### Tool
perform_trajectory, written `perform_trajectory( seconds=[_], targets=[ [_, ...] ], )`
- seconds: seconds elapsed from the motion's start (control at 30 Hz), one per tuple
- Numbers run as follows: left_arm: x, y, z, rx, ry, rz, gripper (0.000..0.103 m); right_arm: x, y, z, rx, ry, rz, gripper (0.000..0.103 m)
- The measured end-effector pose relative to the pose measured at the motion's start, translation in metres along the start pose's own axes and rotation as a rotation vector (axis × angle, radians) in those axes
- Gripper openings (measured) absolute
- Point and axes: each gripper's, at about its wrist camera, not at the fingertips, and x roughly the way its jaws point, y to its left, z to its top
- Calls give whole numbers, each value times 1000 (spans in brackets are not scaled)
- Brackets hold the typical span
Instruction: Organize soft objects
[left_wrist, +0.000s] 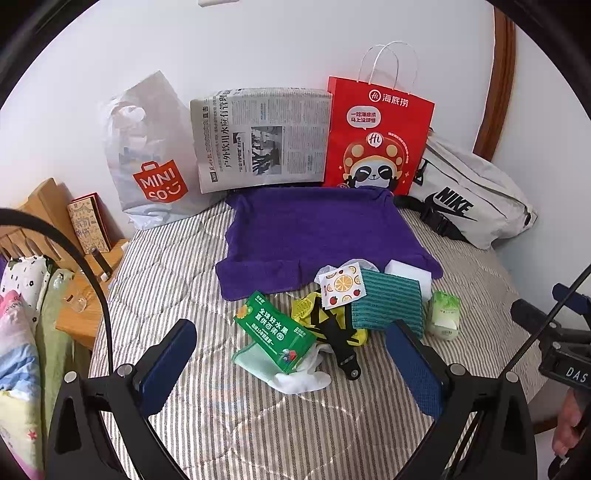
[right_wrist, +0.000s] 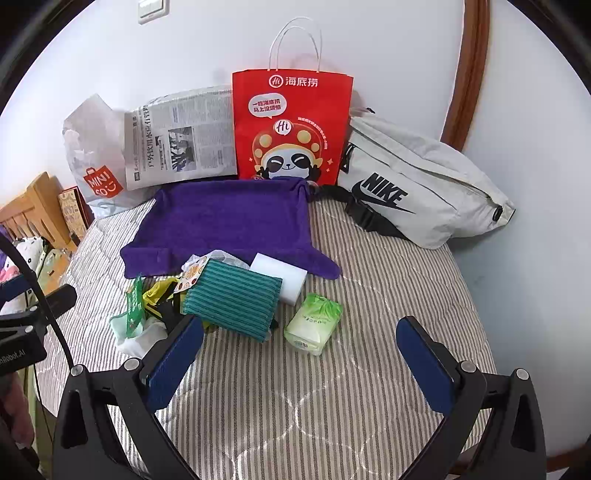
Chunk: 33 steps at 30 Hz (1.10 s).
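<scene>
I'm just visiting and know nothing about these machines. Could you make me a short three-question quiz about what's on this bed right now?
1. True or false: the left gripper is holding something.
2. Which stands between the newspaper and the Nike bag? A) red paper bag B) Miniso bag C) white sponge
3. Fill in: the small pile lies at the near edge of the ____ towel.

Key: 1 false, both it and the right gripper are open and empty; 2 A, red paper bag; 3 purple.
</scene>
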Motion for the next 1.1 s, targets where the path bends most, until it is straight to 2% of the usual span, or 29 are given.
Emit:
perform_trajectory(
  seconds=[1.1],
  targets=[
    [0, 1, 1, 7, 30, 6, 103, -6, 2, 1, -2, -1, 13, 103]
  ],
)
